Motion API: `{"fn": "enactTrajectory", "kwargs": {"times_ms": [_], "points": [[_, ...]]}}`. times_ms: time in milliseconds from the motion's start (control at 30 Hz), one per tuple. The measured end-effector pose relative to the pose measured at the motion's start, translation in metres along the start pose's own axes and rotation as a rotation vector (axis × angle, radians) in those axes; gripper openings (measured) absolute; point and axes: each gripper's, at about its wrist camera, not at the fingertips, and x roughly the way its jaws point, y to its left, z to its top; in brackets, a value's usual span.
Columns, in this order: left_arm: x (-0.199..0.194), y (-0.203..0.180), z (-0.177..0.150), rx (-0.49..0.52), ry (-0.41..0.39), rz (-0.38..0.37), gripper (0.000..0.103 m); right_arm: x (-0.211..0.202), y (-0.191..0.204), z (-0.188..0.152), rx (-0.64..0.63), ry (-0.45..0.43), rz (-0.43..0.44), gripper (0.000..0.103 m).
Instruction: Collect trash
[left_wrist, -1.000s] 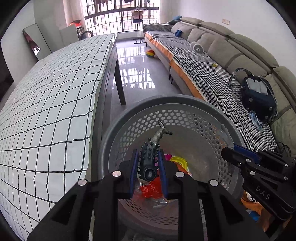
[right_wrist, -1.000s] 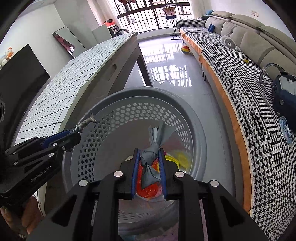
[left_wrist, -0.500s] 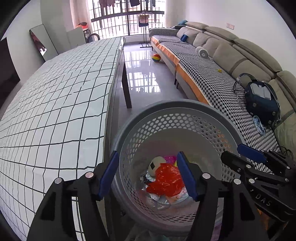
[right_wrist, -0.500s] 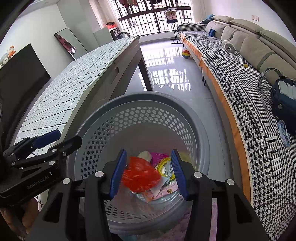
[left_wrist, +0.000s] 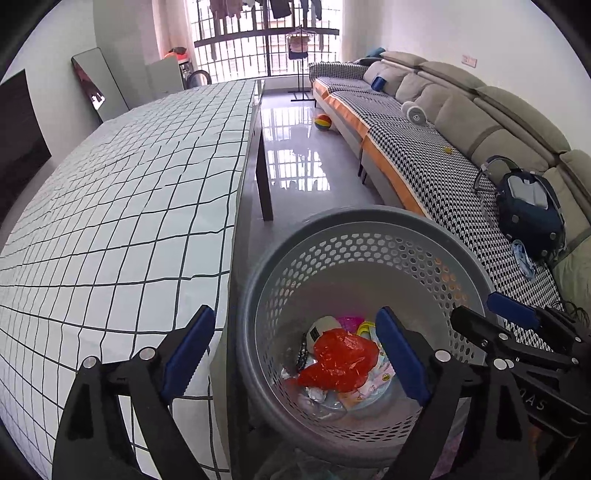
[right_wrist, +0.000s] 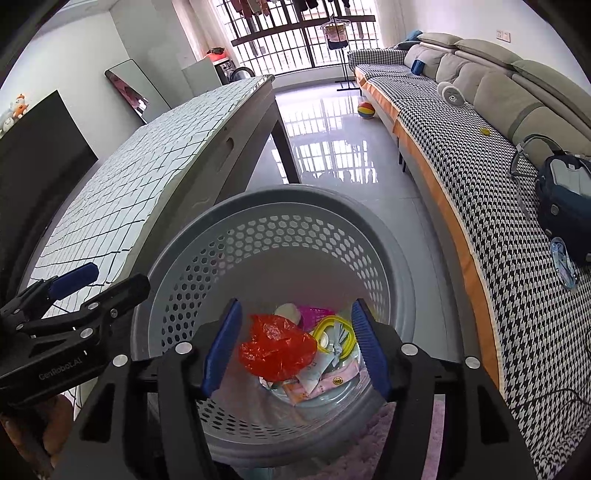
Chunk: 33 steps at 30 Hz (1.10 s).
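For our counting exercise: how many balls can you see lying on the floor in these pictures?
1. A multicoloured ball lies on the shiny floor beside the sofa's far end, near the window. More could be hidden under the table or sofa.

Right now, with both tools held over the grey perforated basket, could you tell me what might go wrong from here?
1. The left tool straddles the grey perforated plastic basket rim, one finger over the grid-patterned tablecloth; lowering could knock the rim. Its jaws are opening, nothing between them.
2. The right tool opens close beside it, also empty; the two could collide.
3. The crumpled red plastic bag lies loosely on top and could snag if a tool dips.
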Motion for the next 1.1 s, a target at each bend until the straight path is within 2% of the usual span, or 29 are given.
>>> {"fn": "enactTrajectory", "kwargs": {"times_ms": [233,1100], "points": [[-0.0019,0.0012,0.0001,-0.005,-0.003,0.011,0.096,-0.0012,-0.0002,0.0002,0.004,-0.004,-0.003,0.061],[0.0002,0.0047,-0.0021,-0.015,0.005,0.035,0.096,-0.0002,0.0001,0.0004,0.006,0.000,-0.001,0.063]]}}
